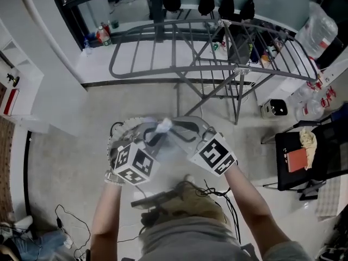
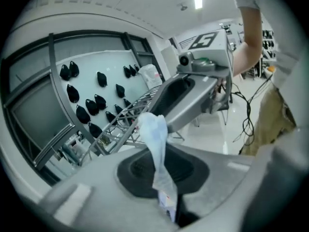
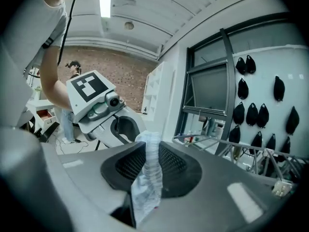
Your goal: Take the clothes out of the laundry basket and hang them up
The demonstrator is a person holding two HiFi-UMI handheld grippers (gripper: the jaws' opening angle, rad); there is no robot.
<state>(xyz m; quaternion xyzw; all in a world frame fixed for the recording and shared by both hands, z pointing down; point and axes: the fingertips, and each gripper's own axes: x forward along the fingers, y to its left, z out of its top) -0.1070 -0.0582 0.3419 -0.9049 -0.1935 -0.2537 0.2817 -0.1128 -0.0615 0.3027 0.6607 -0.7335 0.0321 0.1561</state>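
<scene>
A small pale blue-white garment [image 1: 163, 126] is stretched between both grippers in front of the person's body. My left gripper [image 1: 154, 138] is shut on one end of this cloth [image 2: 155, 144], which runs up out of its jaws. At the other end, the right gripper [image 1: 176, 129] is shut on the same cloth [image 3: 147, 175]. The two grippers face each other closely: the right gripper [image 2: 195, 88] shows in the left gripper view and the left gripper [image 3: 99, 110] in the right gripper view. Below them sits the round white laundry basket [image 1: 118, 134], mostly hidden. The grey drying rack [image 1: 206, 48] stands beyond, bare.
A black chair [image 1: 304, 162] holding an orange book stands at the right. Large water bottles [image 1: 318, 23] are behind the rack's right end. Cables [image 1: 70, 222] trail on the floor at the lower left. A white shelf unit [image 1: 16, 75] lines the left wall.
</scene>
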